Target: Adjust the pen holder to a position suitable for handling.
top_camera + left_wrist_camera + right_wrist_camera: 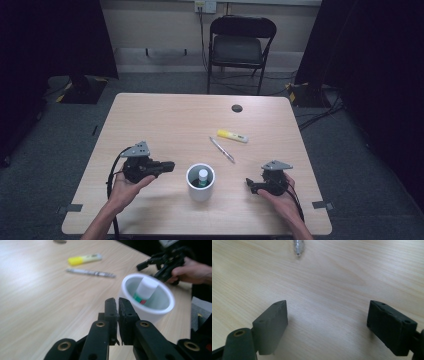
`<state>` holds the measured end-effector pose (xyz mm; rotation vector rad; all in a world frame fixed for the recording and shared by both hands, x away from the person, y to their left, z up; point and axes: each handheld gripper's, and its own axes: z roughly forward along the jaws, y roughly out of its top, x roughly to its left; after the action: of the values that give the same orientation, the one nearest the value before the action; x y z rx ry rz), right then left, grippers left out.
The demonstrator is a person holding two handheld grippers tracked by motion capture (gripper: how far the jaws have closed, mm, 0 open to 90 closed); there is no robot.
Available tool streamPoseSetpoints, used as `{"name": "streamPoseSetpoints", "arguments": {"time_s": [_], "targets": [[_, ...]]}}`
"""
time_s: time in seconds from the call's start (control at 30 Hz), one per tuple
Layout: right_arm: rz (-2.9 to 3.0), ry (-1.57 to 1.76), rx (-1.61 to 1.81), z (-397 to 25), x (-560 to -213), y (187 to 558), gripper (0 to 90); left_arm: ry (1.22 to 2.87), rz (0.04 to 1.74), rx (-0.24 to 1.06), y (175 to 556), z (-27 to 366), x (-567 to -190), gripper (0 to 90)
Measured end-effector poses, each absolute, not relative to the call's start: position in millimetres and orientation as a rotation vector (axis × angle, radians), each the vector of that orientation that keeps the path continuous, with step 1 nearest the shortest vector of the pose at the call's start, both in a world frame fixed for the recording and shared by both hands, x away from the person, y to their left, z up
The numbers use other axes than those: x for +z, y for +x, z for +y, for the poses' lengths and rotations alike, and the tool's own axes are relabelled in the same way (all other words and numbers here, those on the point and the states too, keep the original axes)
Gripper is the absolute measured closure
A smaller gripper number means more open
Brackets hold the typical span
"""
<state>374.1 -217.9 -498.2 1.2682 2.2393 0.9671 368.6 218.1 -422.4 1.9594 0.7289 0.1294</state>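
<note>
**Both grippers flank the cup, pen and highlighter still loose on the worktop**

White cup [200,182] stands lower centre of the high view, upright, with a white glue stick [203,176] standing inside. Left gripper [169,165] sits just left of the cup, jaws pressed together, holding nothing; the left gripper view has its tips aimed at the cup rim [147,293]. Right gripper [248,183] rests low to the cup's right, jaws spread wide and empty over bare wood, with the pen tip [298,246] at the top edge of the right gripper view. Pen [222,149] and yellow highlighter [232,135] lie flat up-right of the cup, apart from each other. Judgement: work looks like loading stationery into the cup; the open right gripper points toward the pen, so the pen is the likely next pick. Cup sits central, reachable by both hands.
</note>
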Motion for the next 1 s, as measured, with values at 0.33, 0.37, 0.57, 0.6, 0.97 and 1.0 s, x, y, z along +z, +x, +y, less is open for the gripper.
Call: {"name": "streamPoseSetpoints", "arguments": {"time_s": [0.33, 0.37, 0.57, 0.6, 0.97, 1.0], "targets": [[2.274, 1.207, 1.045, -205.0, -482.4, 383.6, 32.3, 2.036, 0.887, 0.197, 363.3, 255.1, -450.3, 56.6], [2.283, 1.203, 1.055, -203.8, -481.6, 385.3, 34.5, 2.051, 0.905, 0.212, 362.8, 258.5, -453.3, 53.0], [2.324, 1.162, 1.1, -191.9, -476.0, 400.0, 44.8, 2.078, 1.014, 0.235, 365.4, 276.1, -474.5, 36.9], [2.33, 1.155, 1.103, -189.2, -475.1, 403.4, 46.4, 2.089, 1.025, 0.234, 365.3, 276.8, -478.0, 35.1], [2.367, 1.084, 1.104, -158.6, -476.1, 441.4, 63.0, 2.167, 1.003, 0.347, 360.3, 272.0, -494.0, 22.9], [2.367, 1.077, 1.102, -156.5, -476.1, 444.3, 63.9, 2.173, 0.993, 0.355, 359.9, 271.5, -494.9, 21.2]]}}
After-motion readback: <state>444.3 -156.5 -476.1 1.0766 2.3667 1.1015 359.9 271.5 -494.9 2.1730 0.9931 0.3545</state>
